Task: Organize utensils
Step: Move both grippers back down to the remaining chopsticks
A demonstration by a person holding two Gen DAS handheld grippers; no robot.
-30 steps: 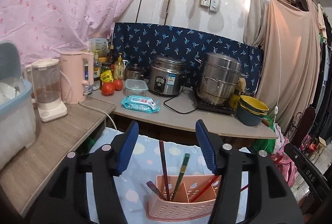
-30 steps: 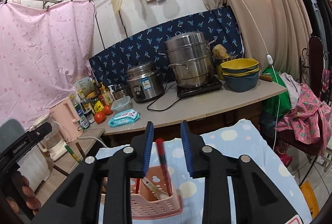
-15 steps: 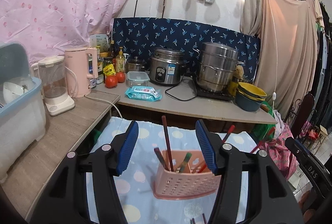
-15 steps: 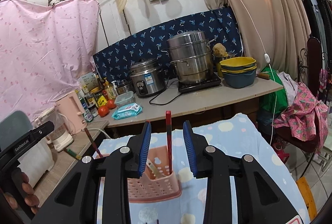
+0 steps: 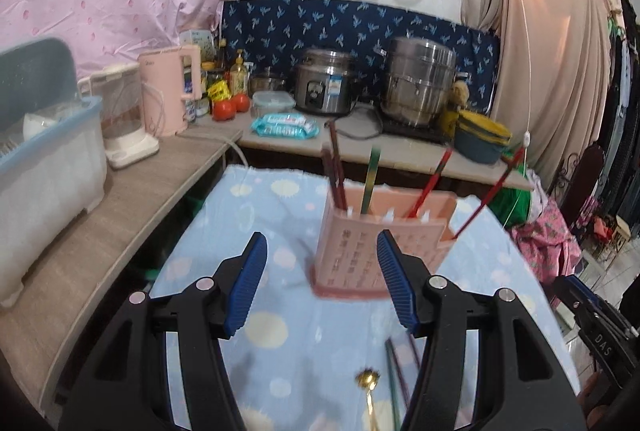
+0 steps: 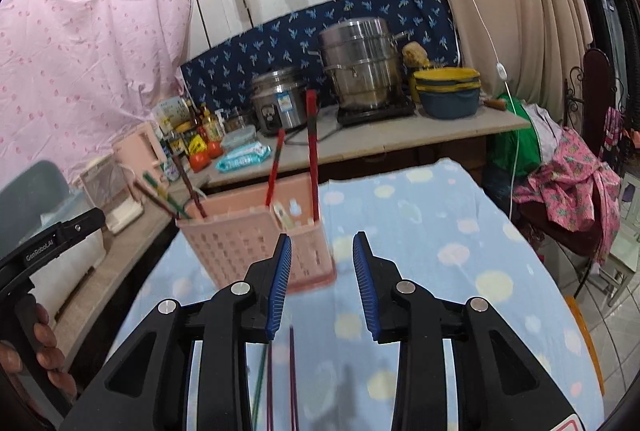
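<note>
A pink perforated utensil holder (image 5: 380, 243) stands on the blue dotted cloth (image 5: 260, 215); it also shows in the right wrist view (image 6: 256, 243). Several chopsticks stand in it, red (image 6: 312, 151), dark (image 5: 336, 167) and green (image 5: 370, 179). Loose chopsticks (image 5: 396, 375) and a gold spoon (image 5: 368, 383) lie on the cloth near me; the chopsticks also show in the right wrist view (image 6: 280, 375). My left gripper (image 5: 322, 279) is open and empty just before the holder. My right gripper (image 6: 322, 283) is open and empty, beside the holder's right end.
A counter behind holds a rice cooker (image 5: 326, 87), steel steamer pot (image 5: 418, 87), stacked bowls (image 5: 482, 141), wipes pack (image 5: 286, 123), tomatoes and bottles. At left stand a pink kettle (image 5: 170, 95), a blender and a dish bin (image 5: 44, 167). Clothes lie at right (image 6: 568, 183).
Both grippers have drawn back and lowered from the holder. The right gripper has let go of the red chopstick, which now stands in the holder. Loose chopsticks and the spoon came into view.
</note>
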